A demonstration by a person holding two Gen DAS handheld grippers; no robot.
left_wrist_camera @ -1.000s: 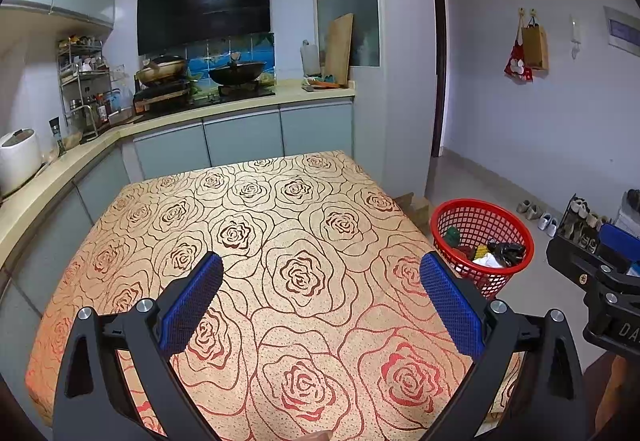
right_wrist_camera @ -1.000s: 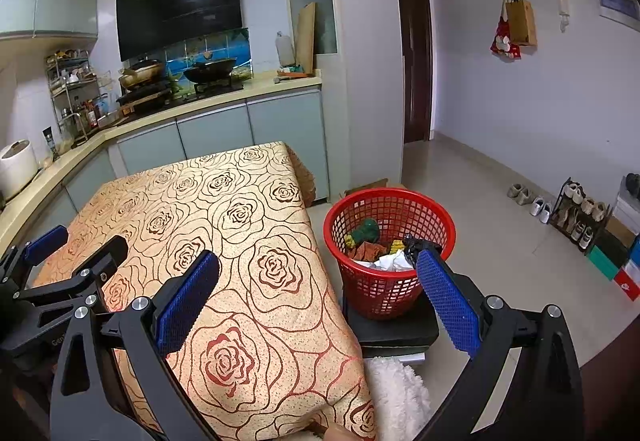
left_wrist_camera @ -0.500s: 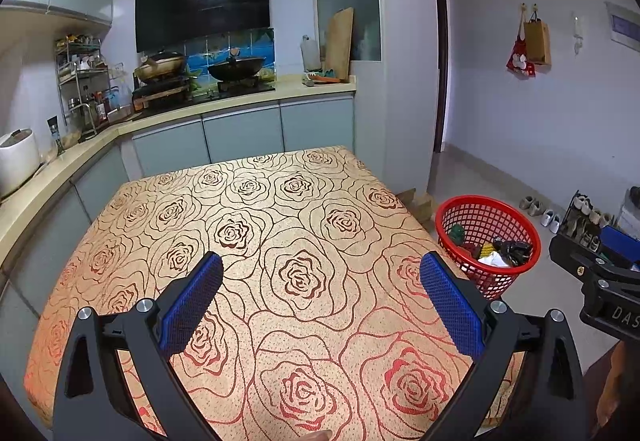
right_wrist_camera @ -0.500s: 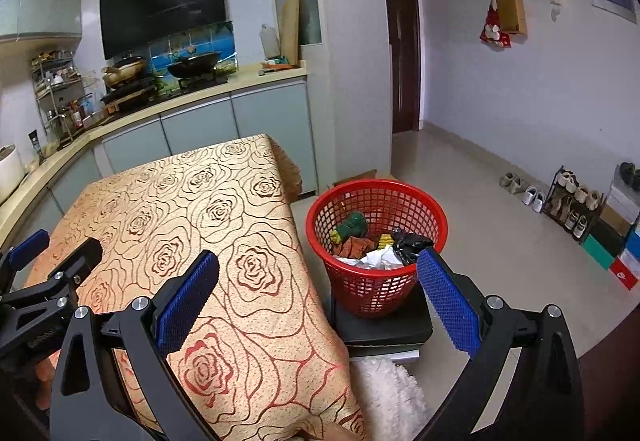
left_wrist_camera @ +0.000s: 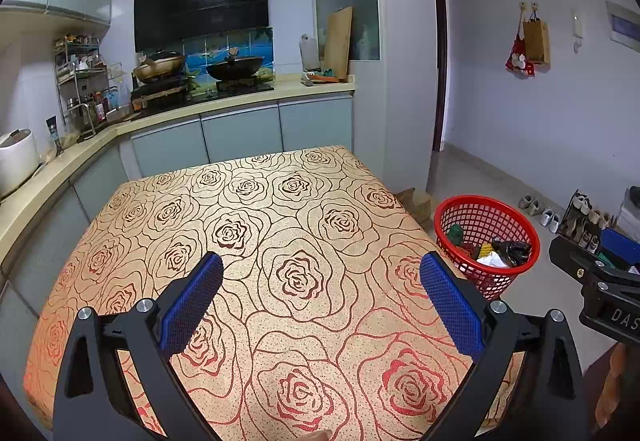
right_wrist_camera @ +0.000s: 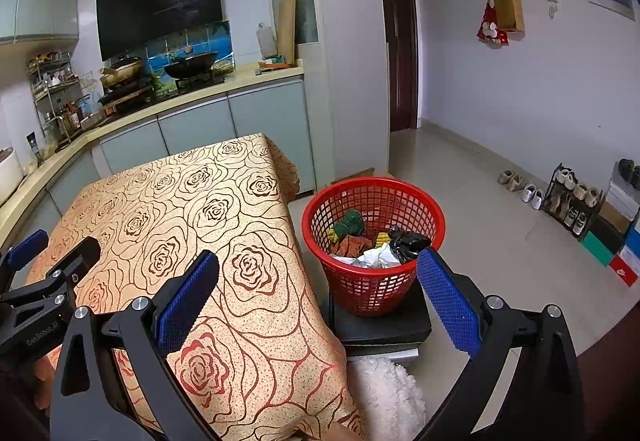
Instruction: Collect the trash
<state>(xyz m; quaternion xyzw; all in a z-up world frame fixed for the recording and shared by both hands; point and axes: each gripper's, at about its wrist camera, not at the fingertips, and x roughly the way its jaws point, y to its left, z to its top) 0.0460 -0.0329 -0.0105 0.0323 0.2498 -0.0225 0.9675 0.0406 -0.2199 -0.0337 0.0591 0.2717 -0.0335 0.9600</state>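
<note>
Trash in red basket on floor beside table; both grippers' fingers apart, empty.

The left gripper and right gripper match: black angular frames, silver screws, blue dimpled pads. White lettering marks both black housings.

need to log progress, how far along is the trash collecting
Looks close to finished. Done: the red basket beside the table holds crumpled paper, a black bag and other scraps, and no trash shows on the rose tablecloth. In hand: nothing; the left gripper and right gripper are both open and empty. Left: no loose trash shows in either view.
</note>
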